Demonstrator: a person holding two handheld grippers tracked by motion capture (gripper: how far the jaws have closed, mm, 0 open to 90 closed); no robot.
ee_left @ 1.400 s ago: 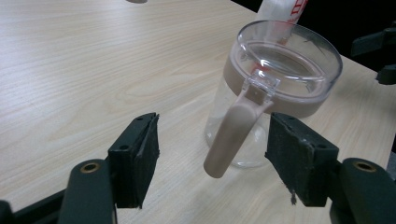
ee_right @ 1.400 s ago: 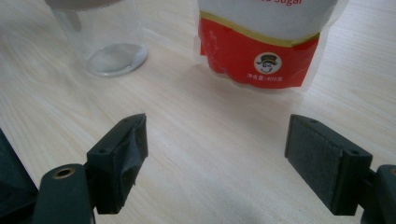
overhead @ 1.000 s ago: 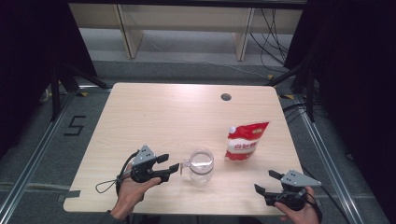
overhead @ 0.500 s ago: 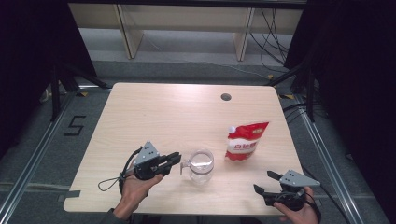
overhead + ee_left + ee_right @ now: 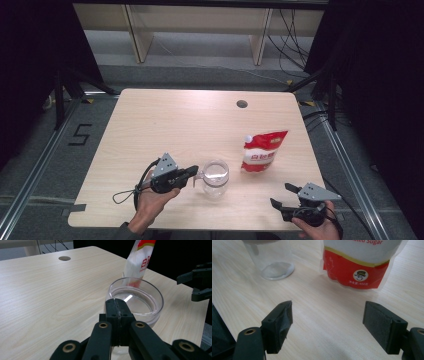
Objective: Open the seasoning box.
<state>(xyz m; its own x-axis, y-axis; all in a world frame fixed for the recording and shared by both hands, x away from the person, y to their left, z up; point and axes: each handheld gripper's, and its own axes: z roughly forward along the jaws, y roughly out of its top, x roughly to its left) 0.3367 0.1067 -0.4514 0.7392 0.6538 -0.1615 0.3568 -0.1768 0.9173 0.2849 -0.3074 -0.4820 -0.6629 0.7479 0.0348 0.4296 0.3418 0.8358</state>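
Left hand-held gripper [image 5: 194, 172] pinches the glass cup [image 5: 215, 178] by its handle.
Right hand-held gripper [image 5: 280, 196] waits wide apart by the counter [image 5: 190, 125] edge, sugar bag [image 5: 262, 151] ahead, bare wood between.

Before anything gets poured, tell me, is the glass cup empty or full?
Empty. The glass cup stands upright, and its clear bottom and the table's wood grain show through it.

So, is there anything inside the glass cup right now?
The cup looks empty: its clear bottom shows. The left gripper covers part of the near wall, so that bit is hidden.
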